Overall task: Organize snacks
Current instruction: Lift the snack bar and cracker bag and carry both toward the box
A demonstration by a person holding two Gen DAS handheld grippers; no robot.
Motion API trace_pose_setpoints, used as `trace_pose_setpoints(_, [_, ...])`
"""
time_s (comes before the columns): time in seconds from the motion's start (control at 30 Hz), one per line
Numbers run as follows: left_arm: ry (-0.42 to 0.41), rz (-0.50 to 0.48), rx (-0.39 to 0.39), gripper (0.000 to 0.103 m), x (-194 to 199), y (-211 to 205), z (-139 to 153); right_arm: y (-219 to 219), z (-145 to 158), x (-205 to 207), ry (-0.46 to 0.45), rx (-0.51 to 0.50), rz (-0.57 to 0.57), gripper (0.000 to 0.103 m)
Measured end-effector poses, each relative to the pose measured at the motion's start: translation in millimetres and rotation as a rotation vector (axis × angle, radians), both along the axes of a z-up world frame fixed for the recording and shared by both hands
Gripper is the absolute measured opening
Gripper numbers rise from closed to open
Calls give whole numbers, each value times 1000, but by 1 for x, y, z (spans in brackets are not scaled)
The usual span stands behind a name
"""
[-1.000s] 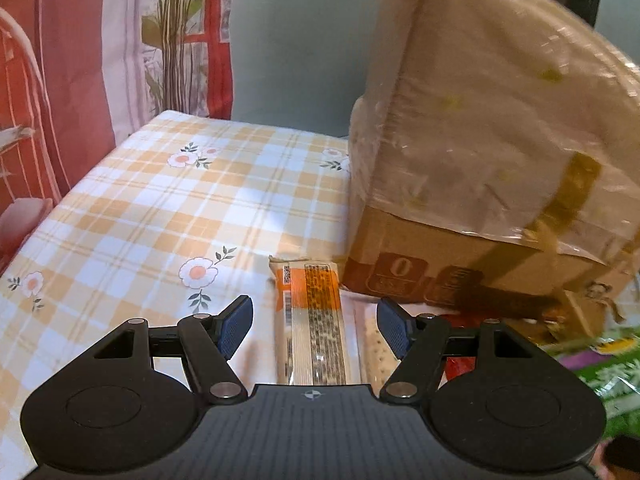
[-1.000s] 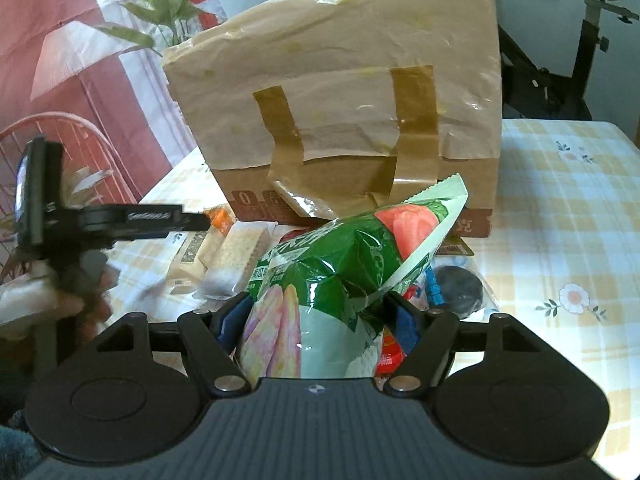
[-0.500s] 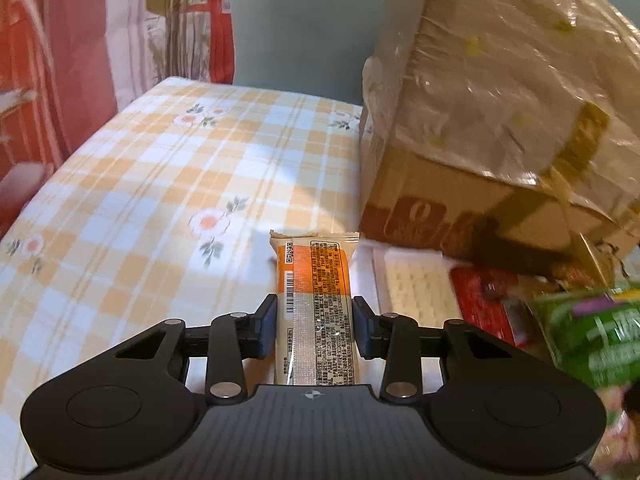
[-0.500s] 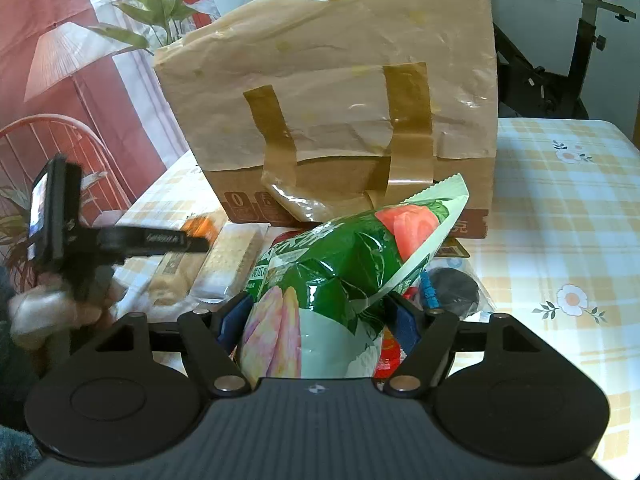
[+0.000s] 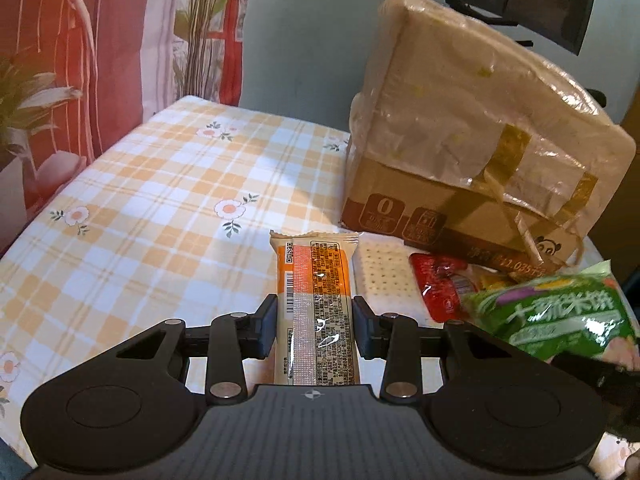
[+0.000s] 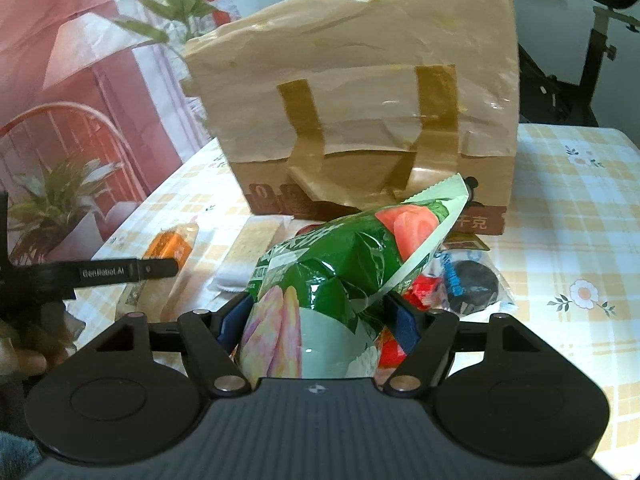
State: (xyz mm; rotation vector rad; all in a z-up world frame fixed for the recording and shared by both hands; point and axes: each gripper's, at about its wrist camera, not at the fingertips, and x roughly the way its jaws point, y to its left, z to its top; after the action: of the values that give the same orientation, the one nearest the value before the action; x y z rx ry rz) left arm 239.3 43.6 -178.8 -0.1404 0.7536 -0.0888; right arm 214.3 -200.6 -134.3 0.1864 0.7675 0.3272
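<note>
The left tool has its pads pressed against both long edges of the orange-and-cream snack bar, which lies lengthwise on the checked surface just beside a pale cracker pack and a red wrapper. The right tool is clamped around the lower half of a puffy green snack bag, whose top leans toward the taped cardboard box. I'd worry about that bag: it is air-filled and slick, so a hard squeeze could crush what is inside or let it squirt free. The bar is held only by its thin edges and may twist when lifted.
</note>
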Motion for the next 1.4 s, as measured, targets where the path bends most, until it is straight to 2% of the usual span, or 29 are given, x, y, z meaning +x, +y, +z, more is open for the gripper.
trace_pose_setpoints(0.13, [-21, -4, 0, 40, -2, -2, 3, 5, 3, -6, -13, -12, 31, 73])
trace_pose_setpoints(0.2, [-40, -19, 25, 40, -3, -5, 8, 6, 6, -9, -35, -17, 30, 72])
trace_pose_setpoints(0.3, [-101, -30, 77, 40, -6, -7, 21, 5, 15, -13, -93, -21, 16, 72])
trace_pose_setpoints(0.47, [-184, -66, 85, 40, -4, -10, 51, 1, 37, -16, -192, -42, 16, 72])
trace_pose_setpoints(0.67, [-264, -124, 40, 40, 3, -17, 92, -5, 79, -18, -327, -38, 33, 72])
trace_pose_setpoints(0.87, [-344, -167, 11, 40, 18, -27, 132, -17, 128, -13, -454, 22, 22, 72])
trace_pose_setpoints(1.0, [-382, -199, -18, 40, 37, -36, 154, -27, 156, 5, -510, 34, 0, 72])
trace_pose_setpoints(1.13, [-388, -223, -63, 40, 65, -46, 168, -33, 171, 34, -557, -13, -23, 72])
trace_pose_setpoints(1.4, [-377, -249, -90, 40, 132, -71, 176, -37, 165, 110, -580, -149, -80, 72])
